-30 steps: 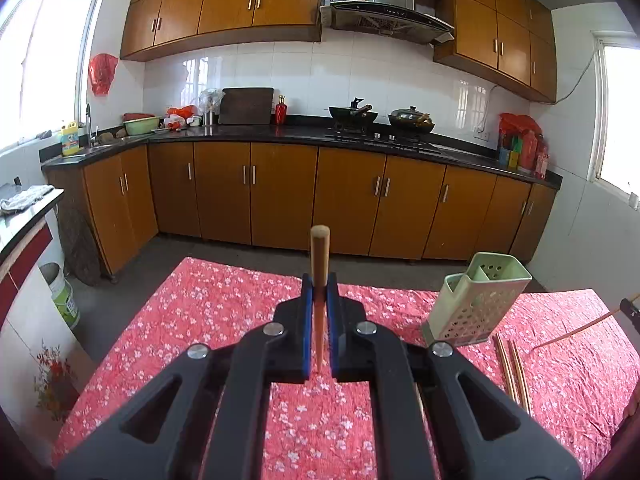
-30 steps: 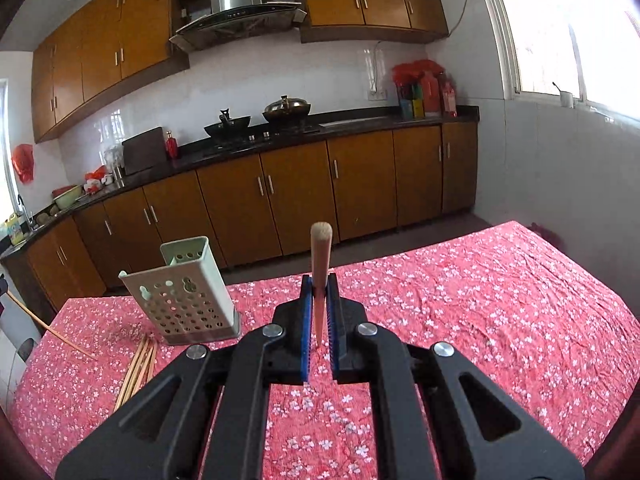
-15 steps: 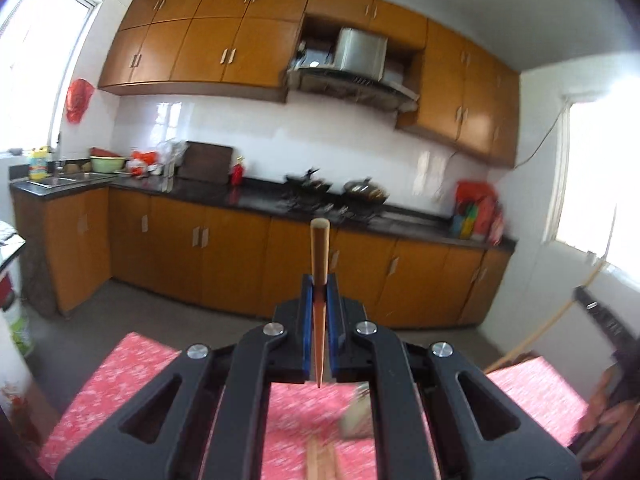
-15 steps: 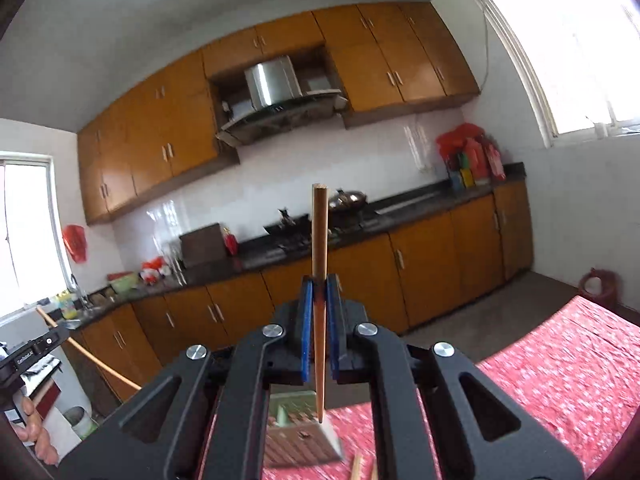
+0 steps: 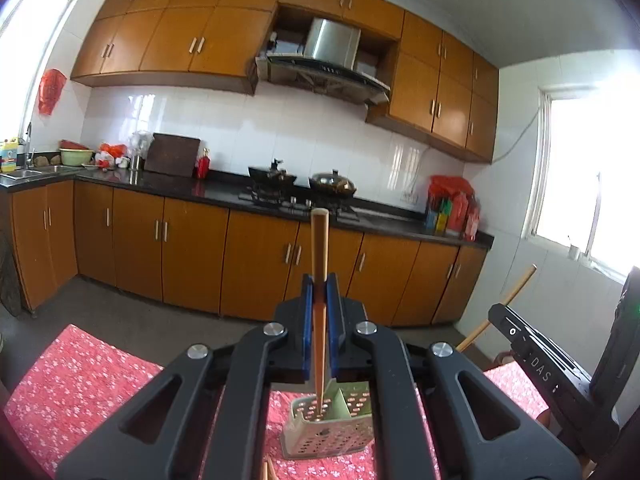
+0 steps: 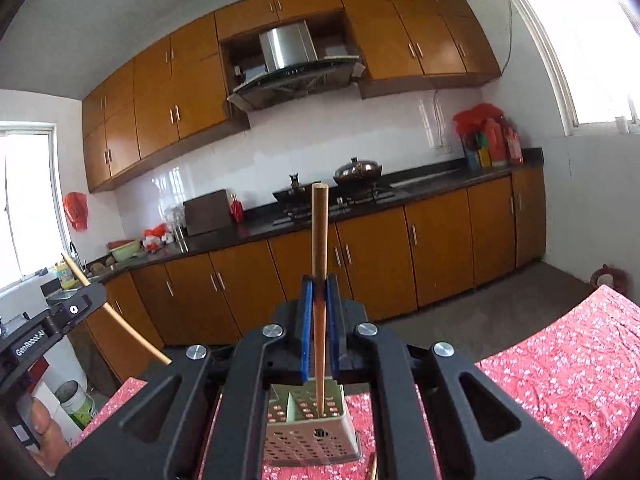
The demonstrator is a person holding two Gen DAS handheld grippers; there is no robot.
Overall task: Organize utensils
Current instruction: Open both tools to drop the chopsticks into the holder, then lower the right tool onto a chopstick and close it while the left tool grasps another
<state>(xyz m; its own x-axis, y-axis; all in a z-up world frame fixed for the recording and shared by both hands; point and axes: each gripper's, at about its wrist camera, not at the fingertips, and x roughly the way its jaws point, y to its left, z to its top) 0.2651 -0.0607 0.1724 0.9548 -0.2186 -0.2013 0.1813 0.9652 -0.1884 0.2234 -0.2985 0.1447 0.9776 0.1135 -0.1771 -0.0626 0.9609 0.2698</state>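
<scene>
Two chopsticks held above the holder
Each gripper, left and right, is clamped on a tapered wooden chopstick, tips seemingly over the pale-green perforated holder on the red floral table

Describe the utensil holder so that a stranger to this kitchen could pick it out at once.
Start at the table with the red floral cloth. Near its middle stands the utensil holder, a pale green plastic box. It is the only perforated, divided container there; loose chopsticks lie flat beside it.
</scene>
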